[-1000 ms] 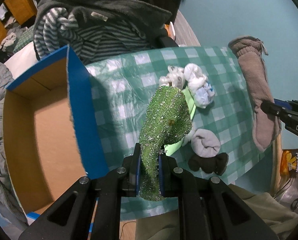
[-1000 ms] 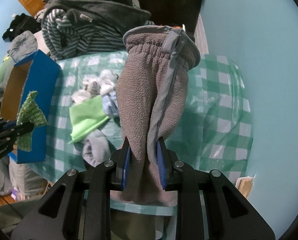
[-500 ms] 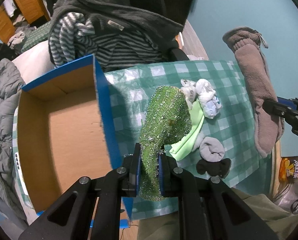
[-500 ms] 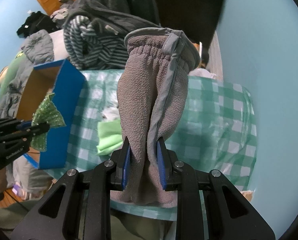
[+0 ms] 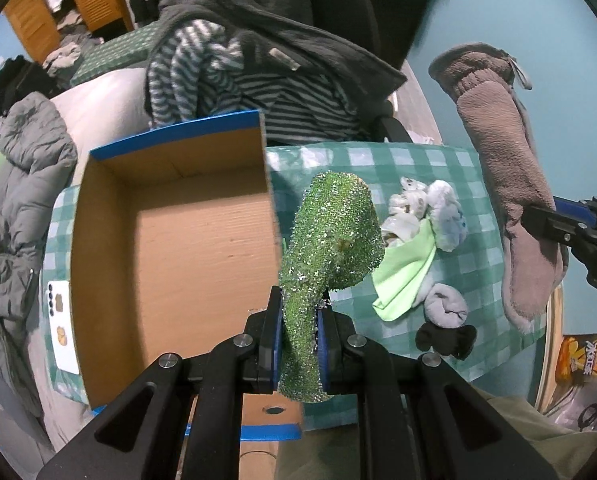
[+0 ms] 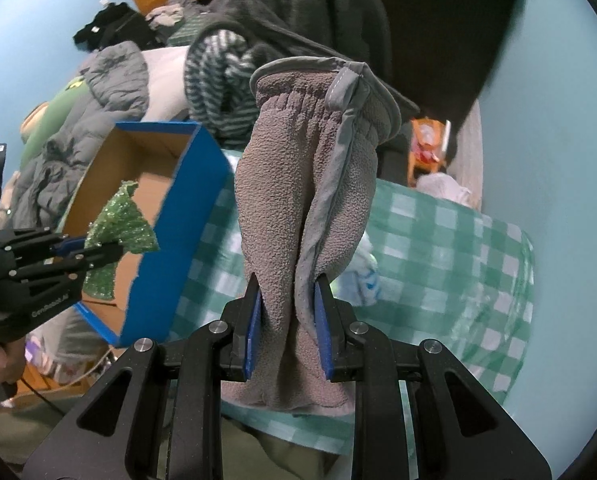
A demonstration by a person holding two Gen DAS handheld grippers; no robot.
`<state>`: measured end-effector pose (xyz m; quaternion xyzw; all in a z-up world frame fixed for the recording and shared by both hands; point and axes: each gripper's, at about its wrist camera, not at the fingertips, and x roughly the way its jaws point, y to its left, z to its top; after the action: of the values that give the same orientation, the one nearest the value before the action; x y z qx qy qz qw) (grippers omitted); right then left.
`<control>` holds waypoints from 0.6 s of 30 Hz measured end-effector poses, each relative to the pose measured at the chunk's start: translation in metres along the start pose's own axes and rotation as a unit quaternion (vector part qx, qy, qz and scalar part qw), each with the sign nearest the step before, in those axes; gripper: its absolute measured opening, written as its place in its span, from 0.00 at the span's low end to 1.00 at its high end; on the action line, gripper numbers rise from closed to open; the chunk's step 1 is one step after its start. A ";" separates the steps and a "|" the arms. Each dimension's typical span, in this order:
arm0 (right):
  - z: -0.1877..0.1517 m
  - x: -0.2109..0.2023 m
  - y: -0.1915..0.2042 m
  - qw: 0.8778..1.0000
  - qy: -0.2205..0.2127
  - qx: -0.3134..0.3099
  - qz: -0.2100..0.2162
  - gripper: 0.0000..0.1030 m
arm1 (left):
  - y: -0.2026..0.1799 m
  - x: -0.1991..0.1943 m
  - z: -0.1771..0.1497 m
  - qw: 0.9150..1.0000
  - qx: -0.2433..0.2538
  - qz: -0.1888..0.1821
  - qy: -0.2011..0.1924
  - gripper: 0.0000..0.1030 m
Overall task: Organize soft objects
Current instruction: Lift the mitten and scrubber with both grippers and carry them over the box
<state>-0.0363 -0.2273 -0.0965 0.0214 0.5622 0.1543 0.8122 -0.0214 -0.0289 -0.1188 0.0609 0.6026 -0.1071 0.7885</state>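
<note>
The left gripper [image 5: 298,332] is clamped on a glittery green sock [image 5: 330,248], its blue pads pressing the narrow end while the wider part stands up beyond the fingertips. Directly past those fingertips and to their left lies the open cardboard box [image 5: 170,248] with blue outer walls, its brown floor bare; the sock hangs at the box's right wall, just over the edge. To the right of the left gripper, on the green checked tablecloth [image 5: 450,344], lies a small heap: a black sock bundle [image 5: 446,338] nearest, then a grey rolled sock [image 5: 446,306], a light green cloth [image 5: 406,276], and white and pale blue socks [image 5: 430,212] farthest. A white phone [image 5: 62,324] lies left of the box.

The right gripper [image 6: 288,328] is closed on a grey-brown fleece mitten [image 6: 298,184], gripping it near the fingertip end, so the cuff rises ahead of the fingers. The mitten is off the table, held above the tablecloth's right part. Left of this gripper, the other one appears with the green sock beside the box's blue wall.

Farther off, behind the table, a chair [image 5: 338,12] carries a dark grey garment [image 5: 282,28] and a striped top [image 5: 226,80]. A grey padded jacket [image 5: 14,208] lies far left, against a teal wall [image 5: 518,12].
</note>
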 end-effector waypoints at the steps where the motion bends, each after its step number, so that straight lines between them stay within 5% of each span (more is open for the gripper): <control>1: 0.002 0.000 0.003 1.000 -0.001 -0.004 0.002 0.22 | 0.004 -0.001 -0.001 1.000 -0.004 0.001 -0.001 0.13; 18: 0.033 0.016 0.074 0.997 -0.002 -0.069 0.043 0.22 | 0.064 -0.015 -0.015 0.998 -0.058 0.021 -0.009 0.13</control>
<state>-0.0179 -0.1483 -0.0833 -0.0103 0.5472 0.2276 0.8054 -0.0234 0.0382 -0.1109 0.0268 0.5992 -0.0561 0.7982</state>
